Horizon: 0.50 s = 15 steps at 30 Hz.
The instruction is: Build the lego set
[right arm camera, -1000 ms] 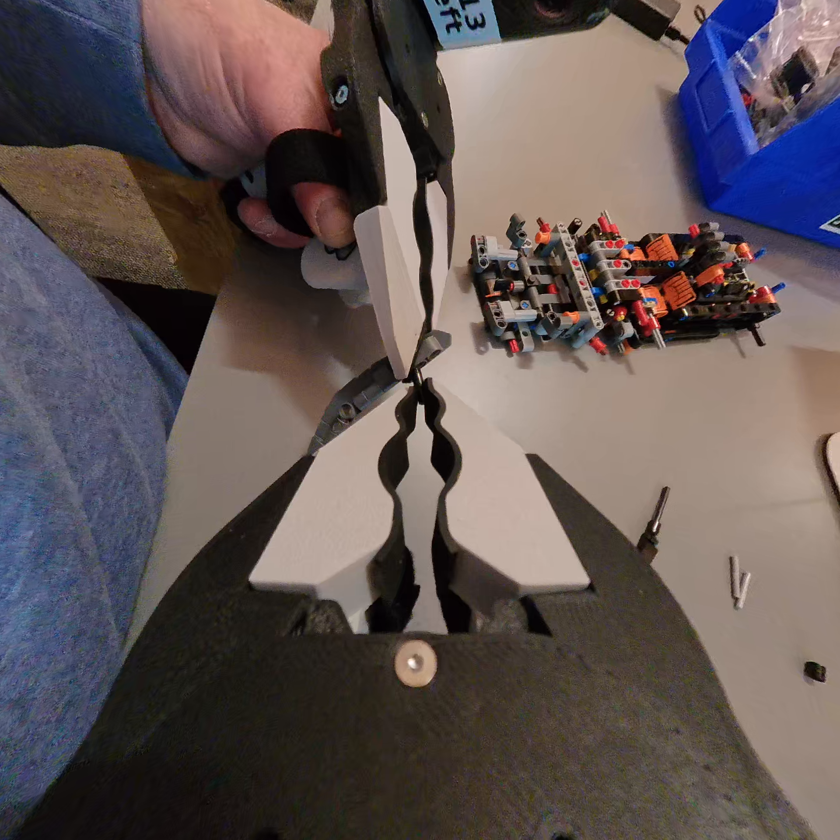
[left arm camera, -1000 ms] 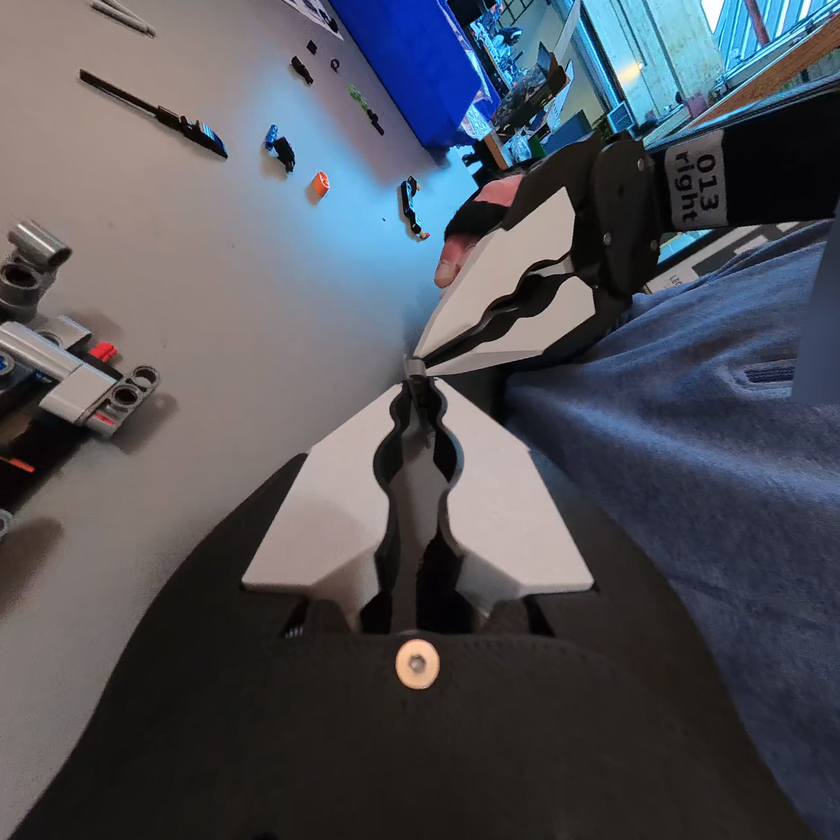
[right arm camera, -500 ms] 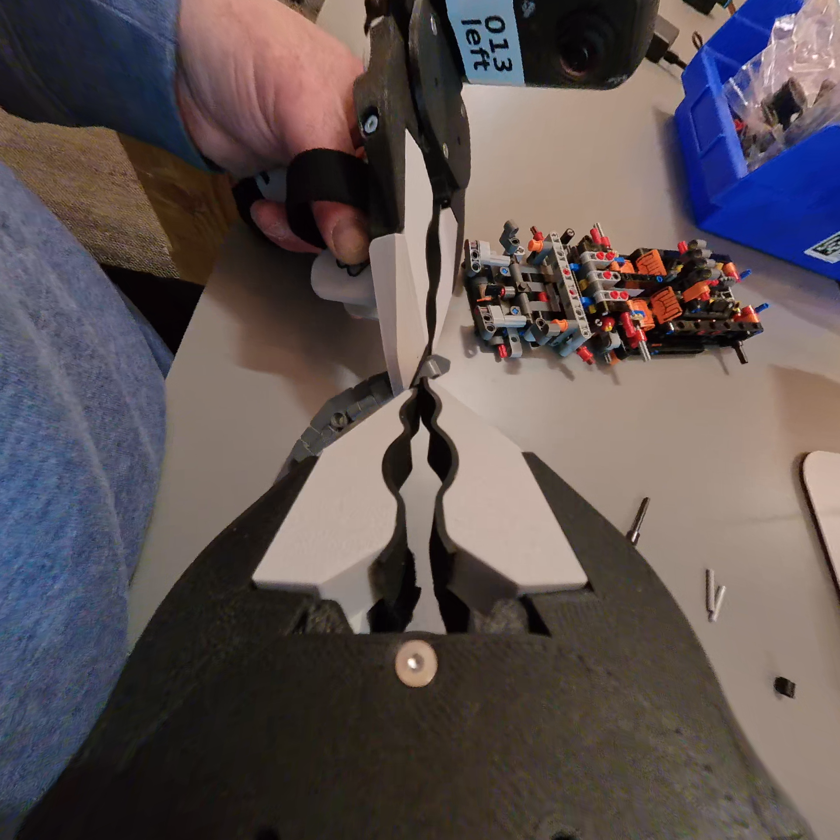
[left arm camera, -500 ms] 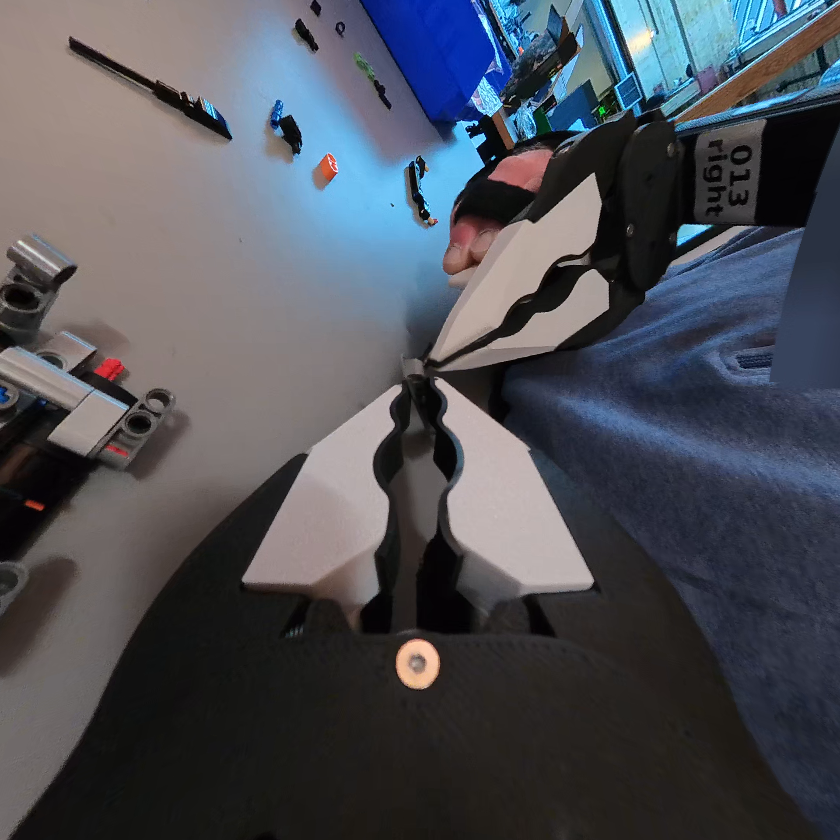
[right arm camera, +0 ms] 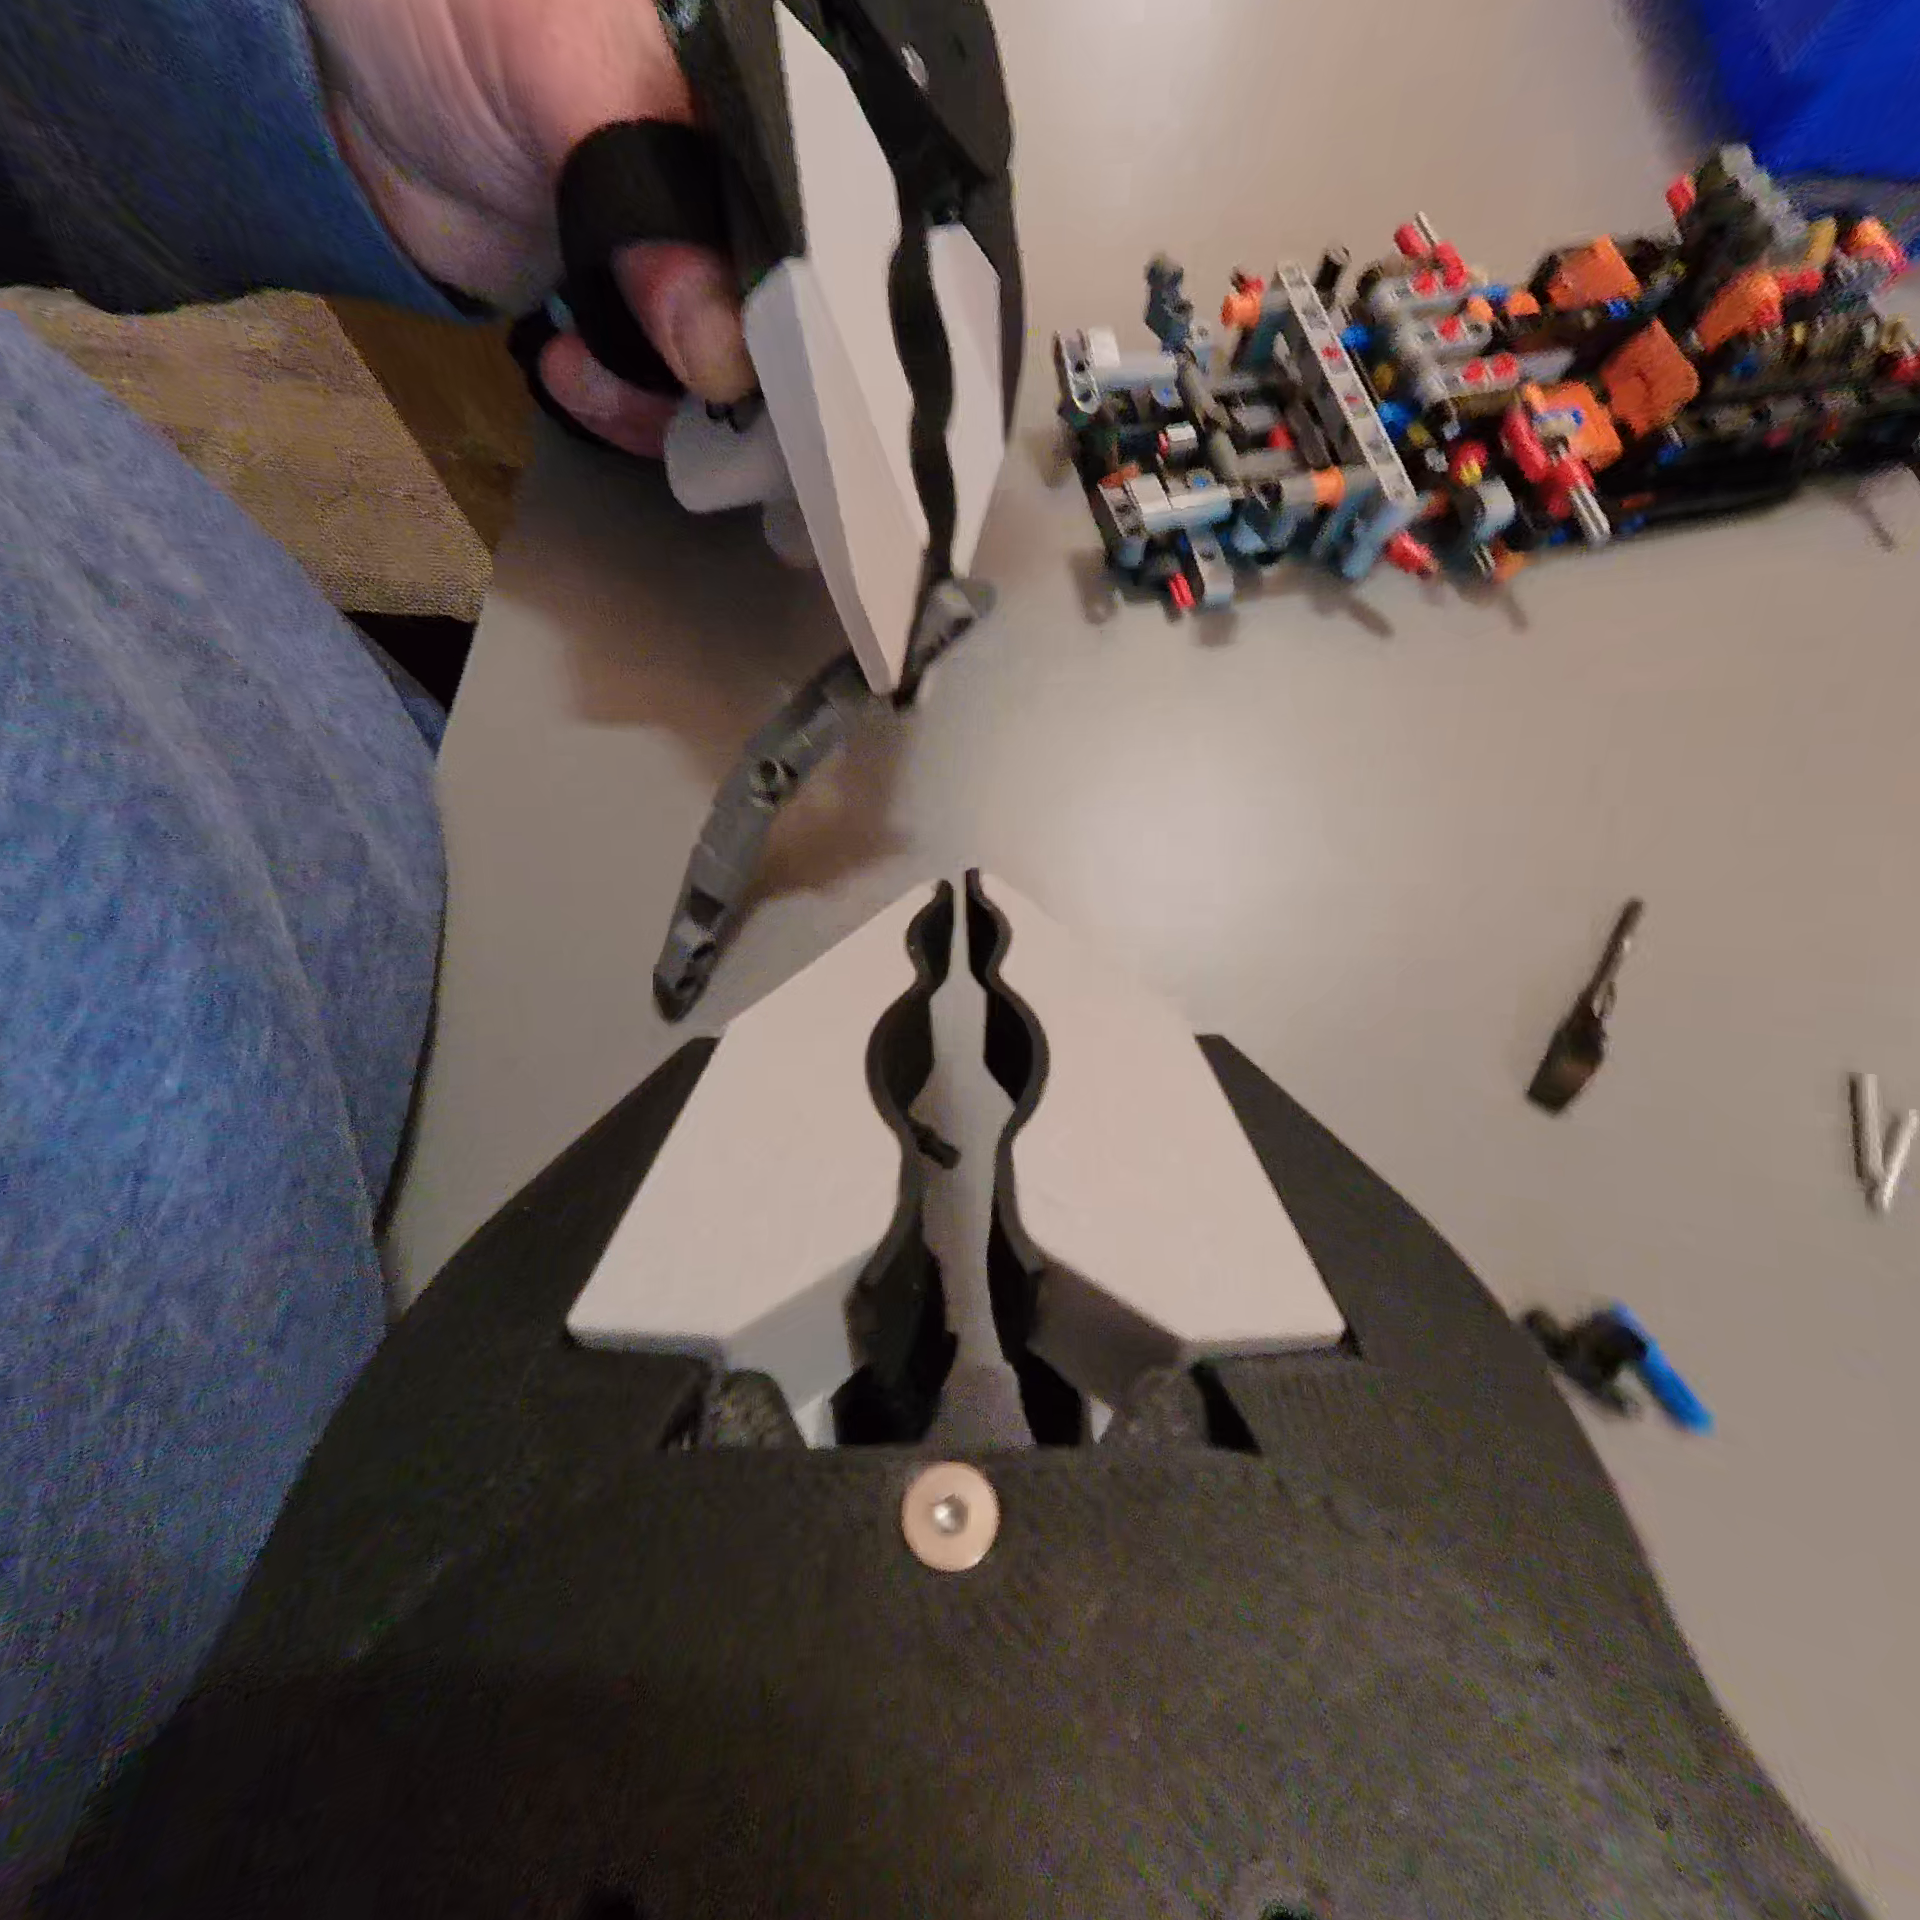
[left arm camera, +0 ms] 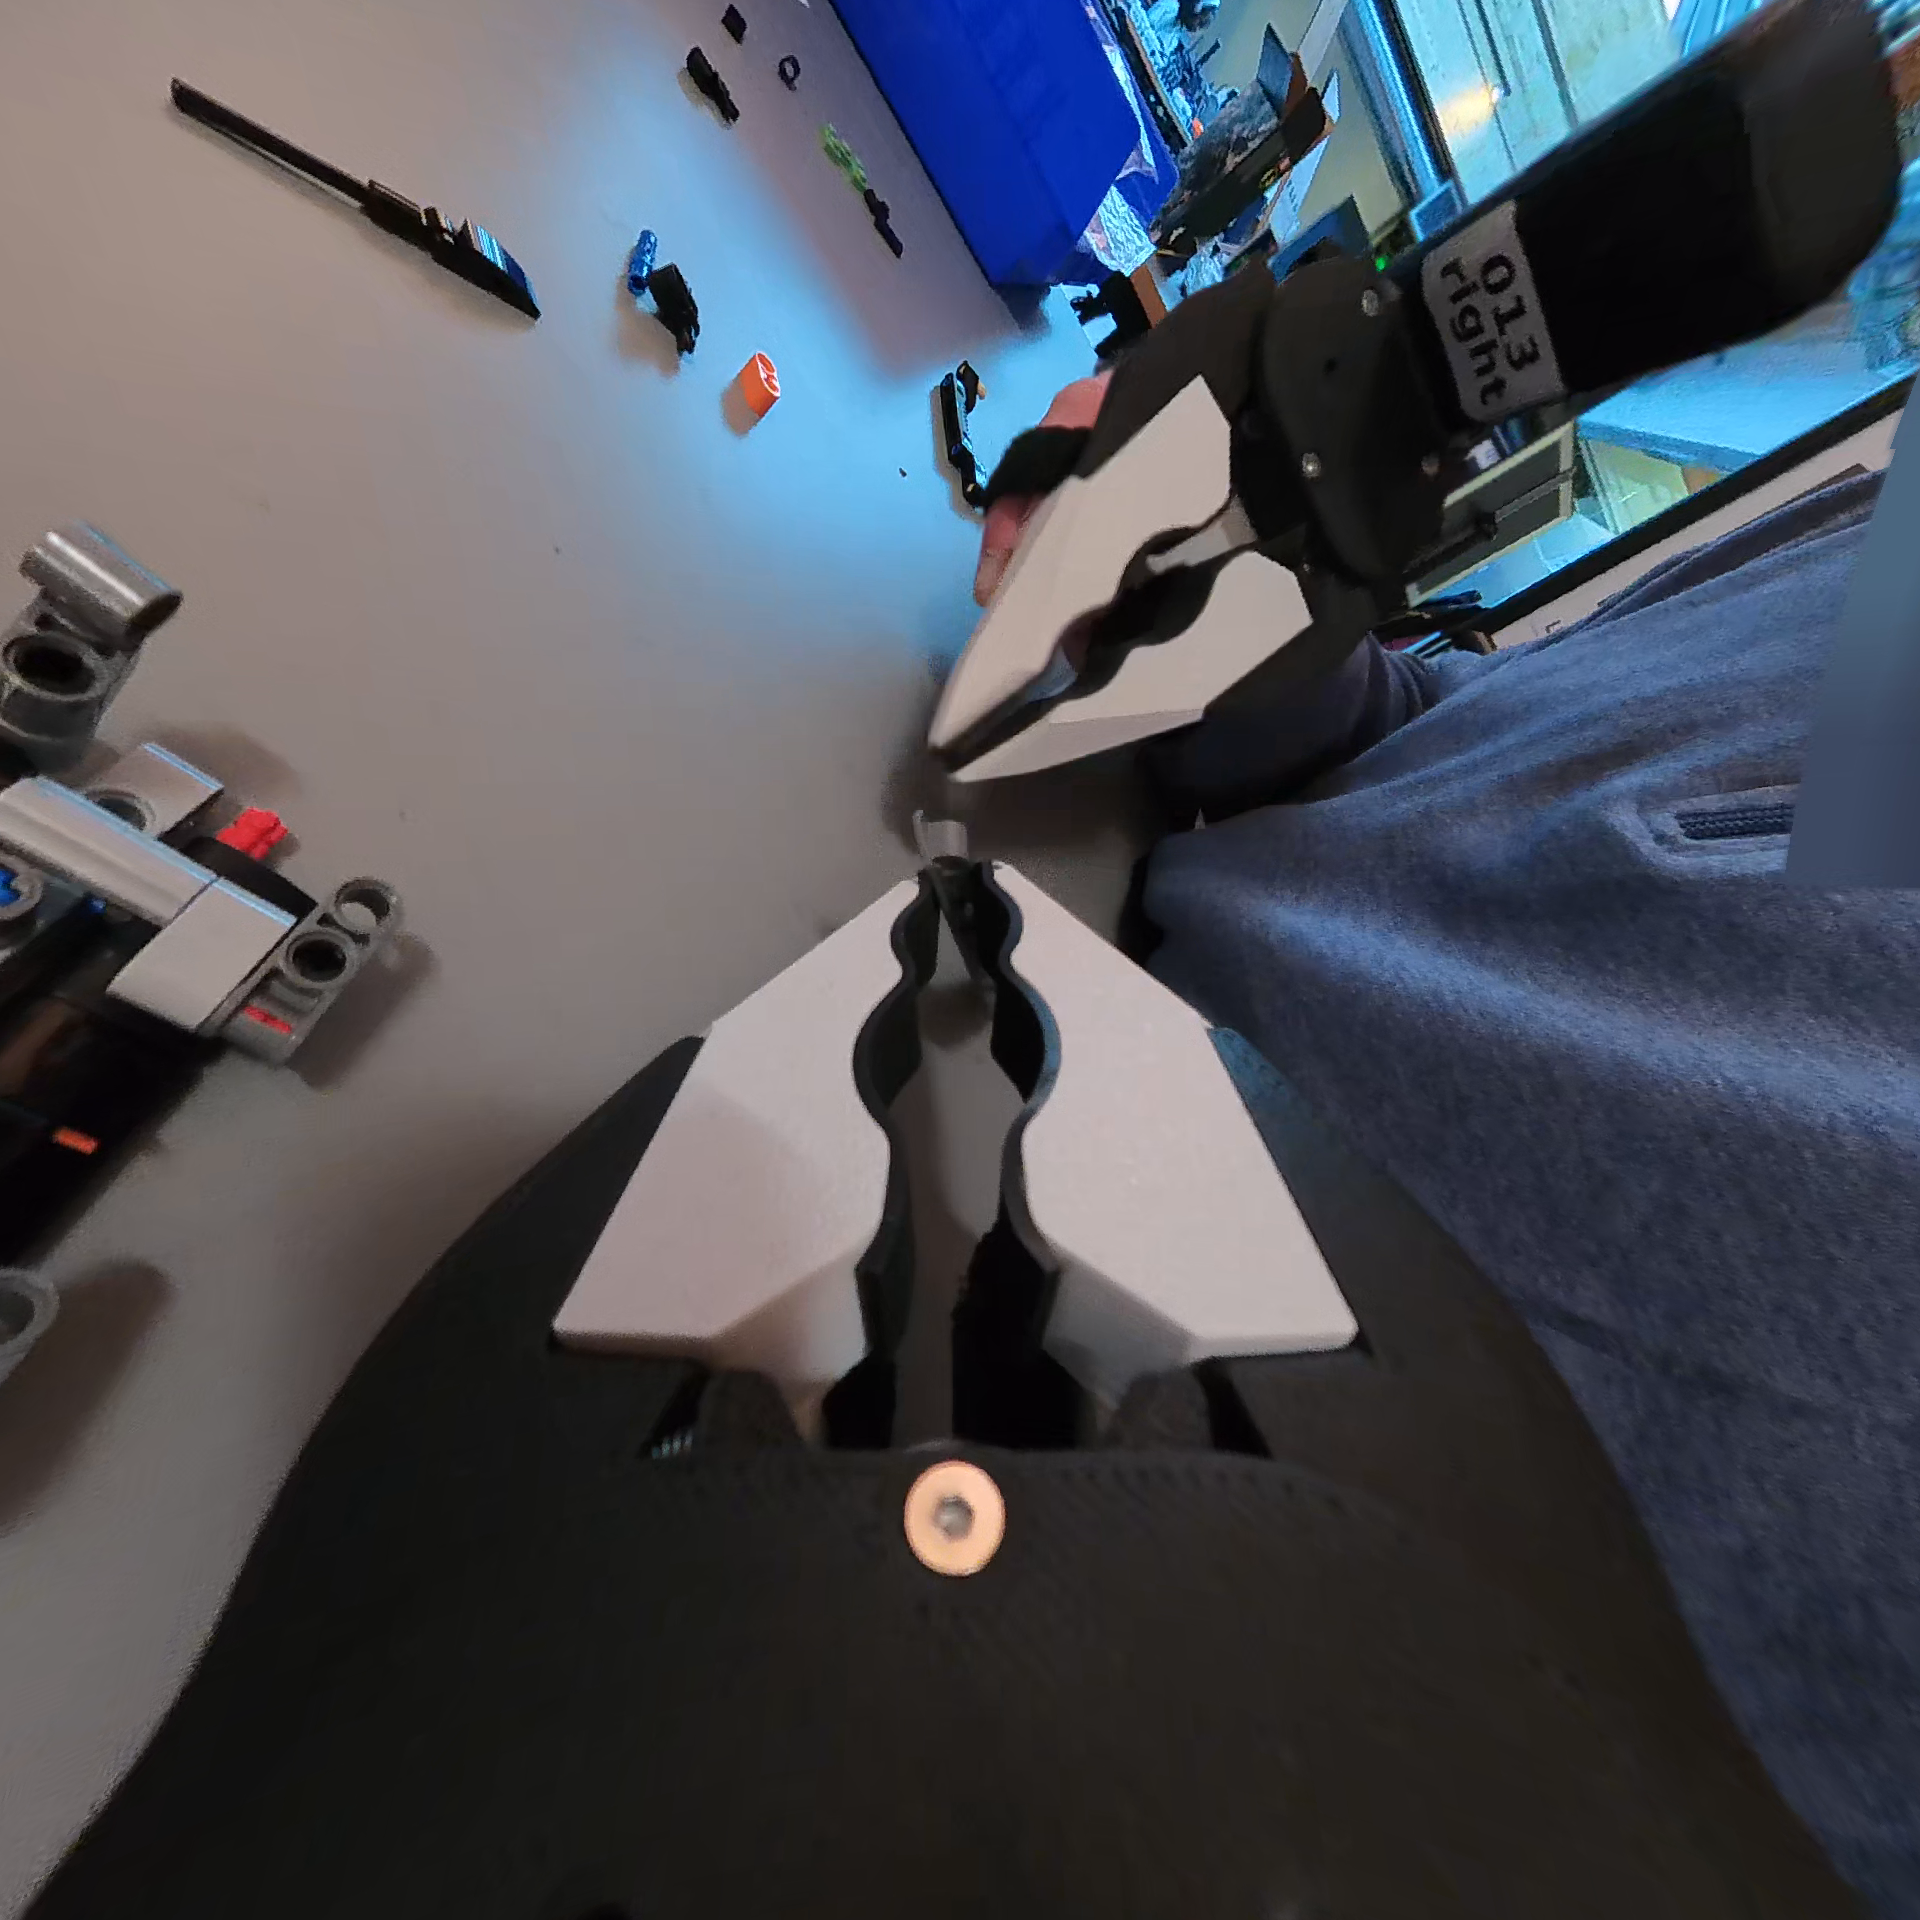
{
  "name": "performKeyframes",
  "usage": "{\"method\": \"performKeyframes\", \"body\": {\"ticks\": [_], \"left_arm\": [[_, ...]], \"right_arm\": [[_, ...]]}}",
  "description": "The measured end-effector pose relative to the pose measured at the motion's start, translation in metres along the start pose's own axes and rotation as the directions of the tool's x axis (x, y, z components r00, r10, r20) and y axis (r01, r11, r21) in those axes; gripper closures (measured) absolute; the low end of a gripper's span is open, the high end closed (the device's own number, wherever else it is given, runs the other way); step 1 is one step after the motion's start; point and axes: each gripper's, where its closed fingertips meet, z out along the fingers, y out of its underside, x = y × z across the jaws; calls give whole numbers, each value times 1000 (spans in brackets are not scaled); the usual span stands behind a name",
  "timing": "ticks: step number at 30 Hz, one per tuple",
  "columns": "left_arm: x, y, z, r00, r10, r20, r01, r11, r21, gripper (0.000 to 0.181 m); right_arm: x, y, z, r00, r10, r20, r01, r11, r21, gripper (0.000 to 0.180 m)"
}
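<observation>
My left gripper (left arm camera: 954, 871) is shut on one end of a dark grey curved beam (right arm camera: 758, 790). The beam hangs down from its tips over the table's near edge. In the left wrist view only the beam's end (left arm camera: 940, 836) shows past the tips. My right gripper (right arm camera: 961, 885) is shut with nothing between its tips. It sits a short way back from the beam. It also shows in the left wrist view (left arm camera: 943, 756), just above the beam's end and apart from it. The partly built model (right arm camera: 1455, 416) of grey, orange and red parts lies beyond, and its near end shows in the left wrist view (left arm camera: 197, 935).
A blue bin (left arm camera: 997, 135) stands at the back. Loose parts lie on the grey table: a black axle piece (right arm camera: 1579, 1029), white pins (right arm camera: 1881, 1153), a blue and black connector (right arm camera: 1621, 1361), an orange piece (left arm camera: 756, 387) and a long black rod (left arm camera: 364, 197). A person's blue-clad body fills the near side. Only a small space, under 4 cm, lies between the two pairs of fingers. Both grippers' tips are roughly 15 centimetres from the partly built model (right arm camera: 1455, 416).
My right gripper was tip to tip with the left at the beam's end. It has pulled back and is now apart from it. The left still holds the beam.
</observation>
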Motion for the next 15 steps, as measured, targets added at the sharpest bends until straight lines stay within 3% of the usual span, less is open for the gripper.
{"method": "performKeyframes", "body": {"ticks": [6,11,15], "left_arm": [[2,2,0,1000,-3,-14,3,1000,-5,176],[4,2,6,1000,12,-16,-12,1000,-17,176],[6,2,8,1000,13,-19,-13,1000,-16,176]], "right_arm": [[-7,43,-32,991,122,-47,-126,989,-83,159],[1,59,-42,974,130,-187,-158,977,-144,156],[7,75,-48,940,227,-255,-271,950,-152,157]]}}
